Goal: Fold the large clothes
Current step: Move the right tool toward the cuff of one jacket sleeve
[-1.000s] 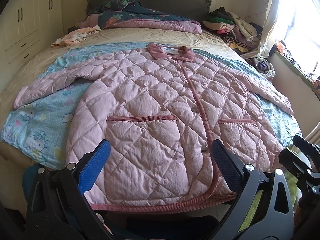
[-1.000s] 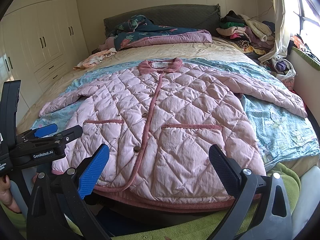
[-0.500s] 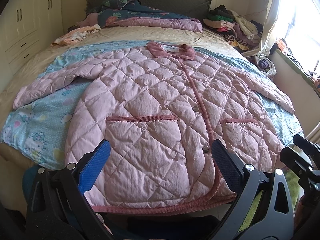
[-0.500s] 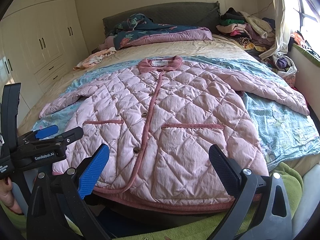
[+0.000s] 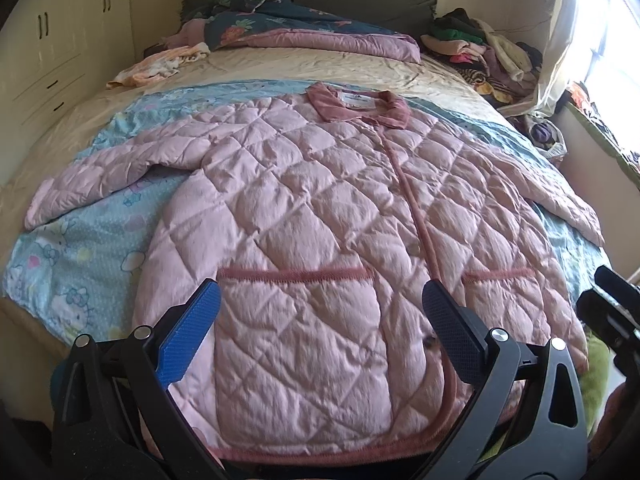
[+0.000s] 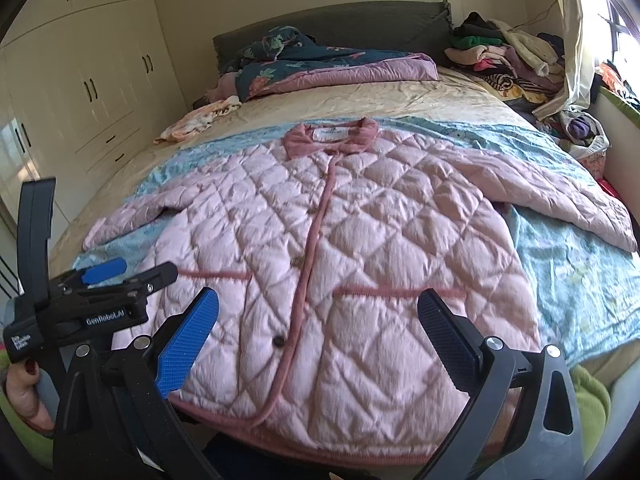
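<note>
A large pink quilted jacket (image 5: 320, 208) lies flat and face up on the bed, buttoned, collar at the far end, both sleeves spread out to the sides. It also shows in the right wrist view (image 6: 340, 232). My left gripper (image 5: 320, 332) is open and empty, hovering over the jacket's hem near its left pocket. My right gripper (image 6: 318, 330) is open and empty over the hem, by the right pocket. The left gripper's body (image 6: 92, 300) shows at the left of the right wrist view.
The jacket rests on a light blue cartoon-print sheet (image 5: 76, 264) over a beige bedspread (image 6: 360, 100). A dark floral quilt (image 5: 304, 20) is bunched at the headboard. A clothes pile (image 6: 508, 56) sits at the far right. White wardrobes (image 6: 80, 92) stand to the left.
Both grippers have moved forward and a little lower over the jacket's hem, so the jacket fills more of each view. The jacket has not moved.
</note>
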Demonstrator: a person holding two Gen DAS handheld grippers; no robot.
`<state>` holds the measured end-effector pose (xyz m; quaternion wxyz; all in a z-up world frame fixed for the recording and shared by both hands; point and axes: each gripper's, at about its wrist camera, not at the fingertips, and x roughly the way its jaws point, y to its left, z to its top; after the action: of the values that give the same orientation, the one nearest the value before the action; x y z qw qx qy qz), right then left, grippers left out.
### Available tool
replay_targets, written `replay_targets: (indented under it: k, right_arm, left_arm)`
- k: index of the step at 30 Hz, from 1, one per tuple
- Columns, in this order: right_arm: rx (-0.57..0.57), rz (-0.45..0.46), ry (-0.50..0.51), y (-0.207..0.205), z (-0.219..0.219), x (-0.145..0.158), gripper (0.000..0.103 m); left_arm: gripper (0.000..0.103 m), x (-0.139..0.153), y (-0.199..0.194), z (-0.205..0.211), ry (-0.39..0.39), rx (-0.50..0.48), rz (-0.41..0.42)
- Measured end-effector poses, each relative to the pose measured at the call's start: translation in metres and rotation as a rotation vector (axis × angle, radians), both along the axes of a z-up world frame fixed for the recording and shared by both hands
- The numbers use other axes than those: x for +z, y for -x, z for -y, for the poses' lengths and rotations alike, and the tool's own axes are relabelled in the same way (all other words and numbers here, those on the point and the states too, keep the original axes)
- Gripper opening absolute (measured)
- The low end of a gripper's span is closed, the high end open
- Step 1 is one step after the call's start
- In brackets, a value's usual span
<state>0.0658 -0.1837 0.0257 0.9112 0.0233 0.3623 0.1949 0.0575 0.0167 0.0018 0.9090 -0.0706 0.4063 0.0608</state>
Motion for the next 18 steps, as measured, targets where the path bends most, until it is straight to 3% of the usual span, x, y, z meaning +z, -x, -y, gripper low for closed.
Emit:
replay_targets:
  k: [18]
  right_arm:
    - [-0.065, 0.071, 0.012, -0.086, 0.001, 0.03, 0.099]
  left_arm:
    - [0.094, 0.023, -0.085, -0.012, 0.05, 0.058, 0.004]
